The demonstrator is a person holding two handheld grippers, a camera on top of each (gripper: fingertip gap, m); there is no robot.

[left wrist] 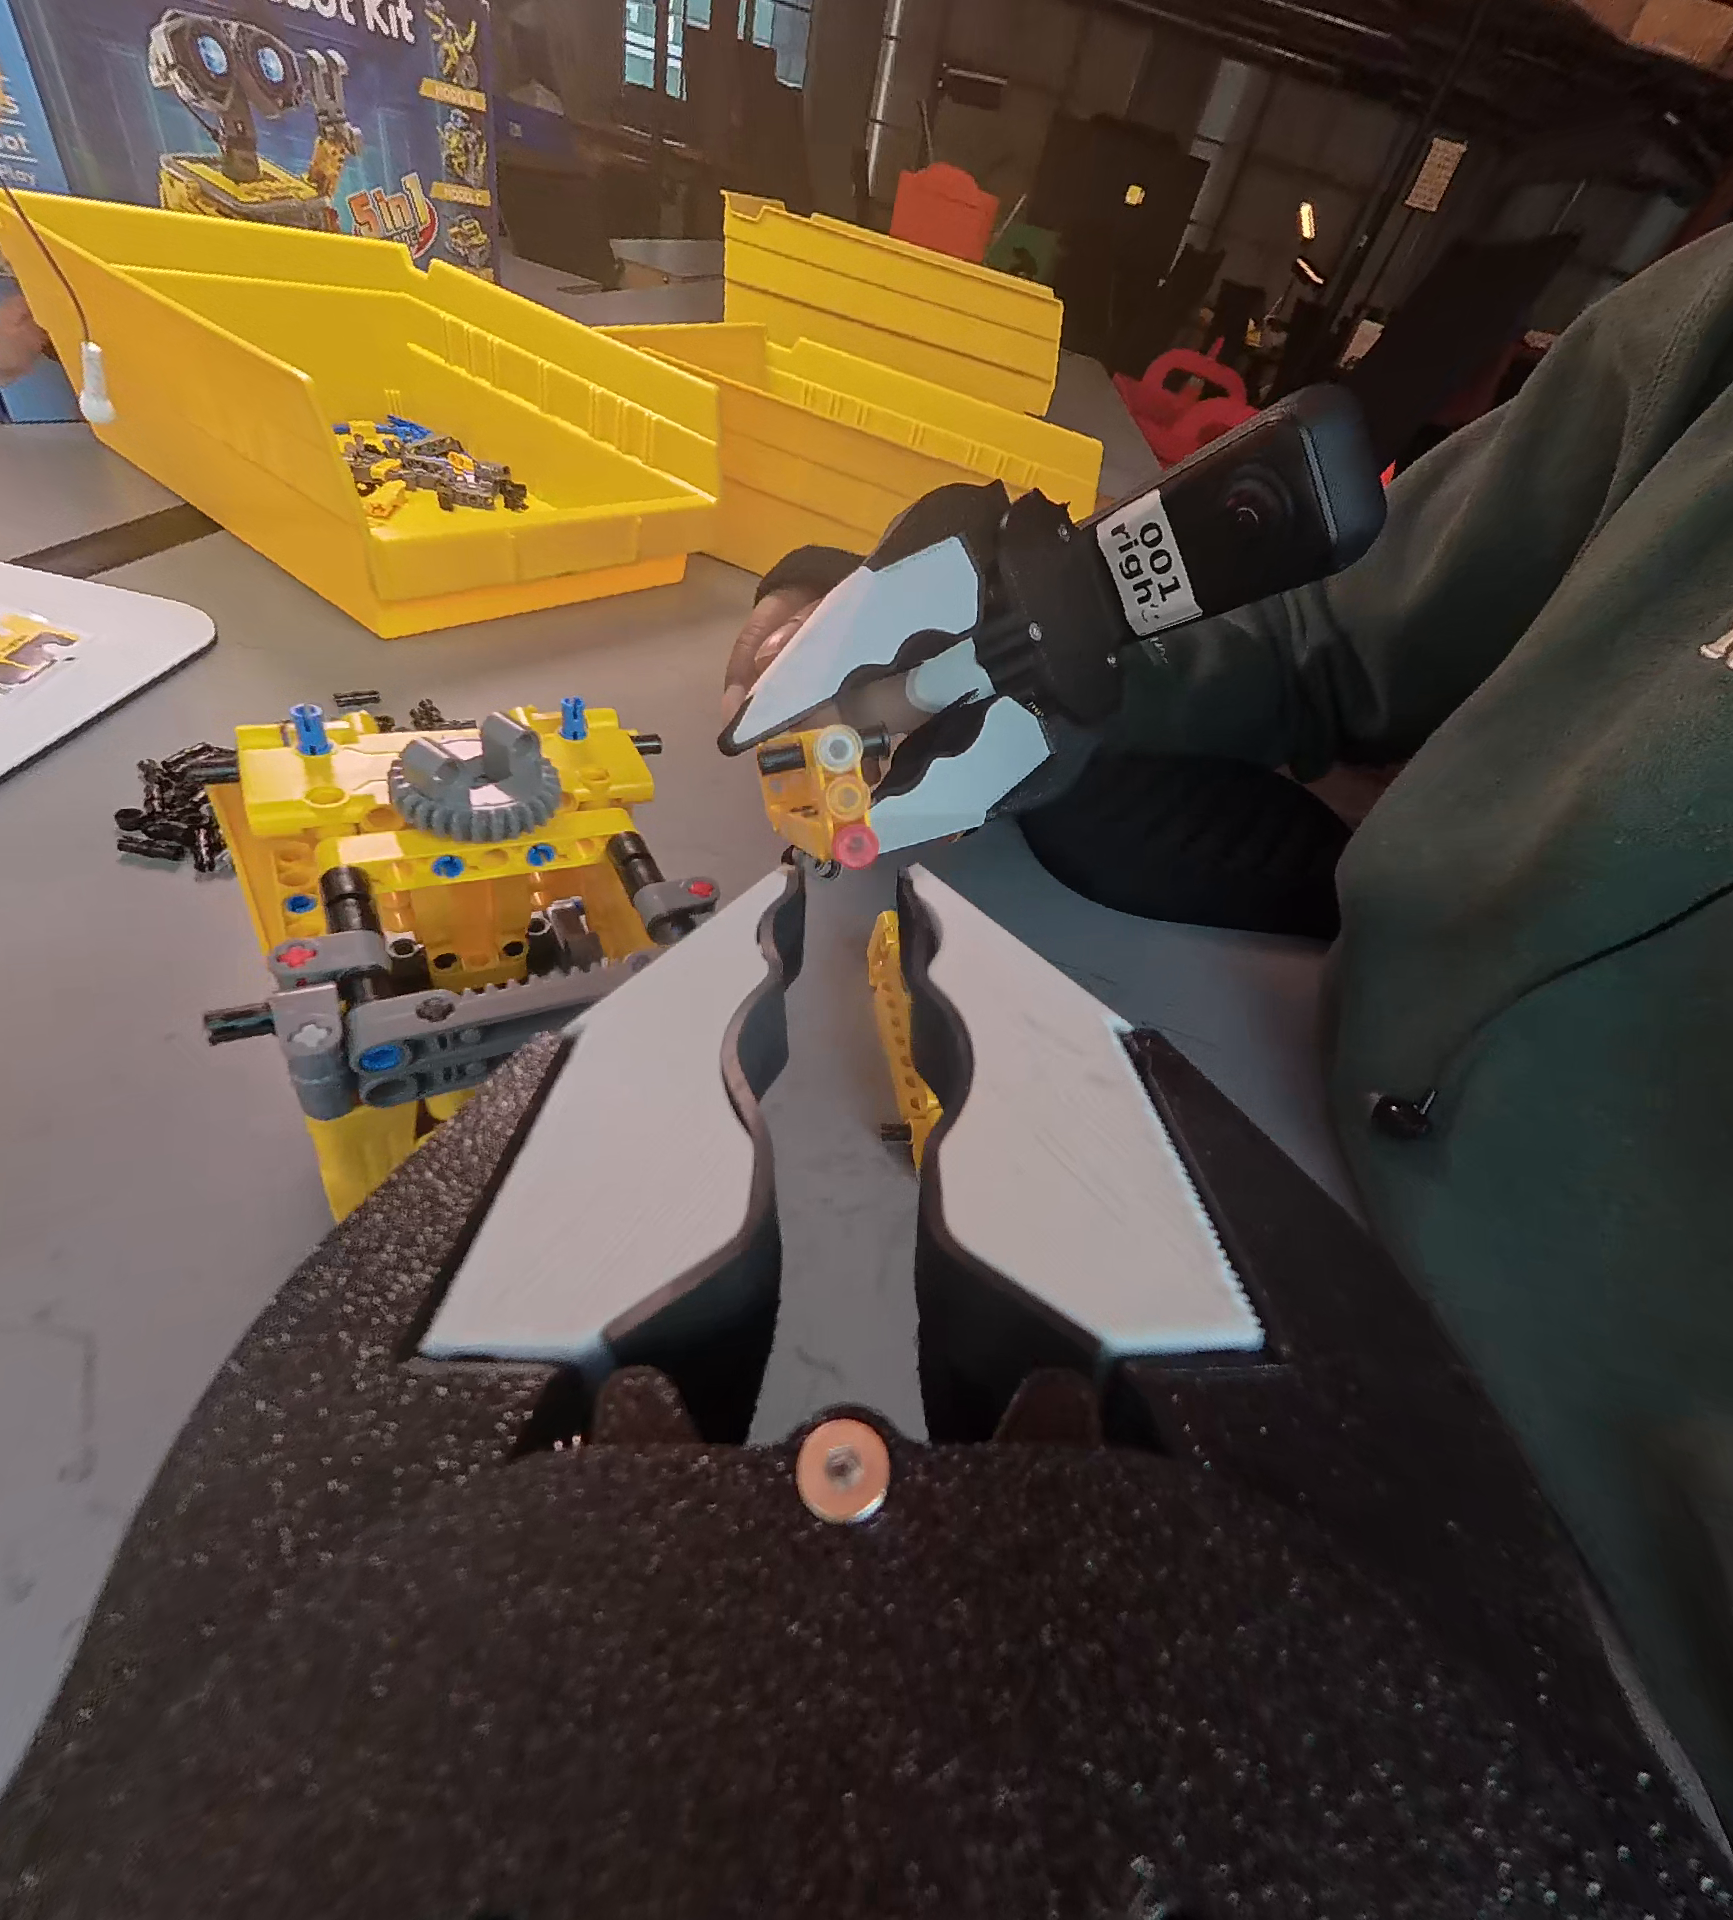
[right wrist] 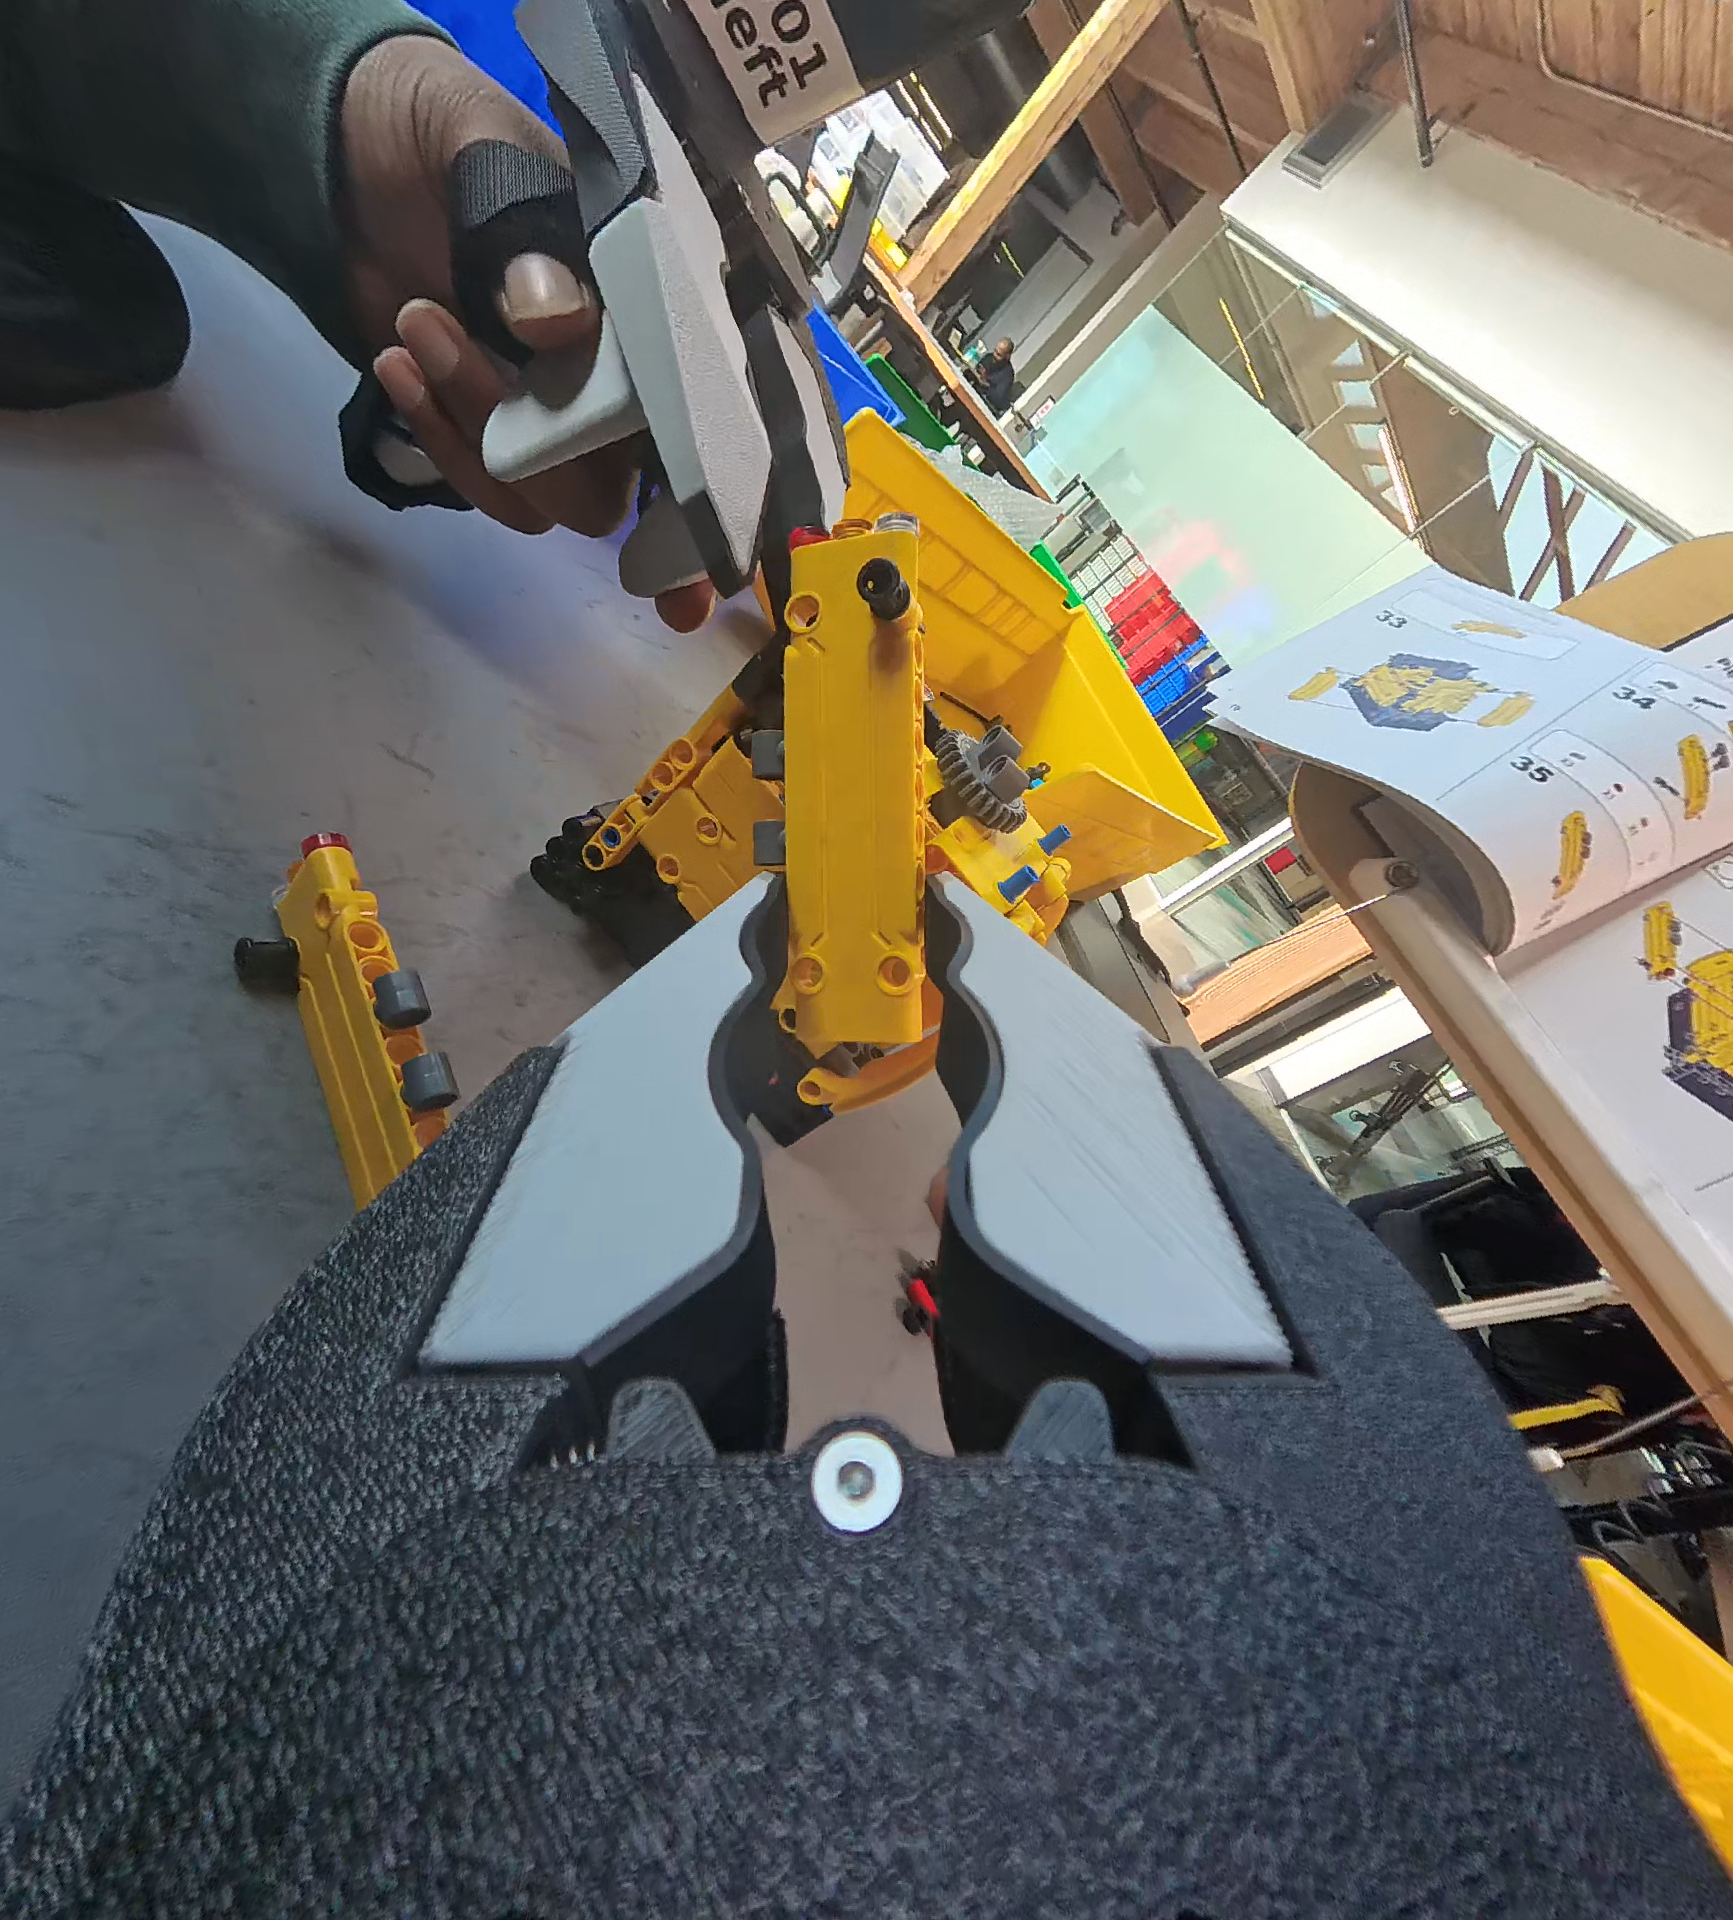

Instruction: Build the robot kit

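nearby, a second yellow beam lies beside the brick chassis.

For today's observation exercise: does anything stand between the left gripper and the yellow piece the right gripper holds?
Nothing visible: the left gripper, open, sits right by the yellow piece clamped in the right gripper.

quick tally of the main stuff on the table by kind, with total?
Yellow storage bins: 2
Yellow side-panel assemblies: 2 (one in the right hand-held gripper at, one lying on the table)
Partly built yellow model: 1
Instruction booklet: 1
Total: 6
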